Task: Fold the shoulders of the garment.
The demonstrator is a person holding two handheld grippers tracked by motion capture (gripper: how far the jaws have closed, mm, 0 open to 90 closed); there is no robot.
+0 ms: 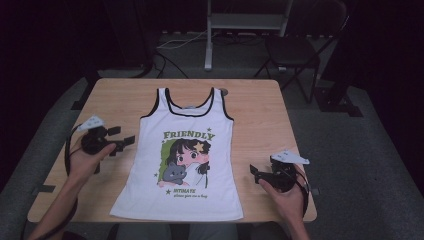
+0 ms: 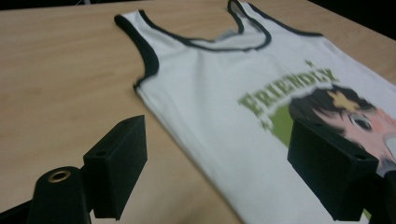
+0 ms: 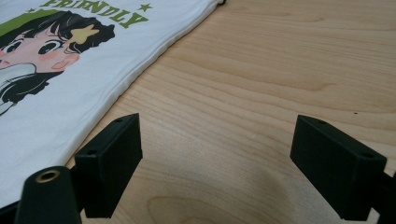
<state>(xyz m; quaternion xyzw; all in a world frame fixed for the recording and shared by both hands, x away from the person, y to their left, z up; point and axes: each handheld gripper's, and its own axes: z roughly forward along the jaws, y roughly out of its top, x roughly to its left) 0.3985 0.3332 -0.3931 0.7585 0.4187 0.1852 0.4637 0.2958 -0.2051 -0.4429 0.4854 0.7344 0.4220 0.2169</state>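
Observation:
A white tank top (image 1: 182, 150) with black trim and a cartoon girl print under the word FRIENDLY lies flat on the wooden table (image 1: 260, 110), neck toward the far edge. My left gripper (image 1: 121, 138) hovers just left of the top's side, jaws wide apart and empty. In the left gripper view the tank top (image 2: 243, 93) stretches ahead, its side edge running between the open gripper (image 2: 217, 163) jaws. My right gripper (image 1: 254, 171) sits right of the hem, open with nothing held. In the right gripper view the open right gripper (image 3: 217, 163) frames bare wood, the tank top (image 3: 60, 70) at left.
A folding chair (image 1: 295, 50) and a metal stand (image 1: 245, 22) stand on the grey floor beyond the table's far edge, with cables near them. Bare wood lies on both sides of the shirt. The table's near edge (image 1: 170, 219) runs just below the hem.

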